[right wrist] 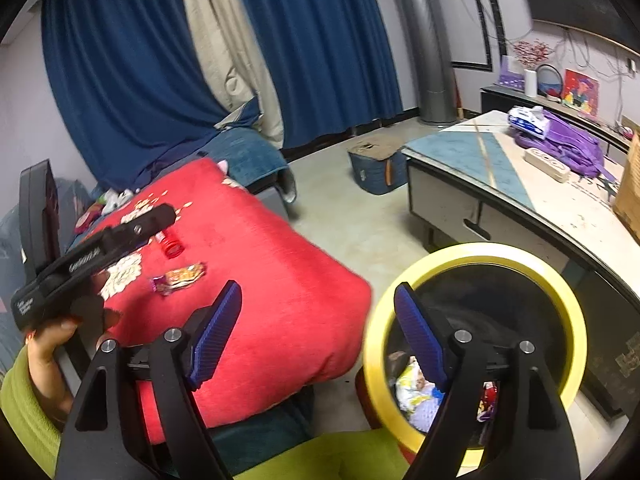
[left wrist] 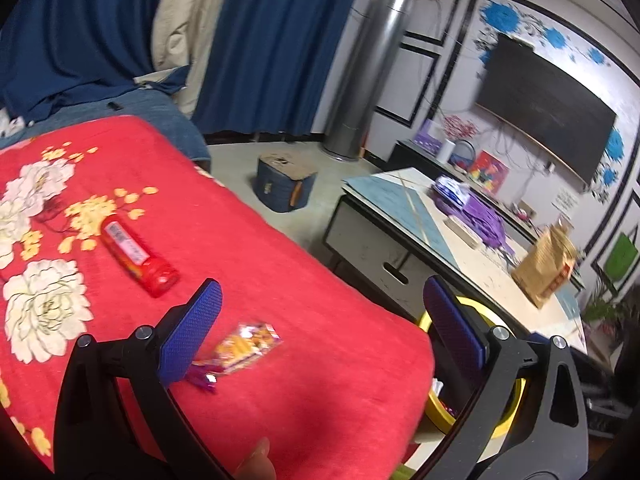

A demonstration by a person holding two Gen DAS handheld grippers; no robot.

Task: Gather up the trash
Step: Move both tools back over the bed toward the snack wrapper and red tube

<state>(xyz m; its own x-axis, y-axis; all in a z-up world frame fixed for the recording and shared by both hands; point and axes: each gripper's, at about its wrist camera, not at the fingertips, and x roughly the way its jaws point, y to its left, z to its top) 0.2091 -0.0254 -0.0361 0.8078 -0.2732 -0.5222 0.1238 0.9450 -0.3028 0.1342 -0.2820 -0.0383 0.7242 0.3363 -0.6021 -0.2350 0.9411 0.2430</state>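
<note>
An orange snack wrapper [left wrist: 244, 346] [right wrist: 184, 275] lies on the red flowered blanket [left wrist: 280, 264] [right wrist: 280, 288], with a small purple wrapper [left wrist: 205, 379] touching its near end. A red tube [left wrist: 138, 258] [right wrist: 172, 246] lies farther back. My left gripper [left wrist: 323, 283] is open and empty, its left pad just above the wrappers. My right gripper [right wrist: 318, 288] is open and empty, straddling the blanket's edge and the yellow-rimmed bin [right wrist: 480, 252] [left wrist: 436, 408]. Several wrappers [right wrist: 412, 392] lie inside the bin. A hand [right wrist: 52, 336] in a green sleeve holds the left gripper at the left of the right wrist view.
A low coffee table [left wrist: 400, 208] [right wrist: 460, 148] stands right of the bin, carrying a purple bag [left wrist: 480, 220] [right wrist: 560, 140] and a brown paper bag [left wrist: 544, 268]. A blue box [left wrist: 284, 184] [right wrist: 376, 168] sits on the bare floor beyond. Blue curtains and a silver column [left wrist: 368, 76] stand at the back.
</note>
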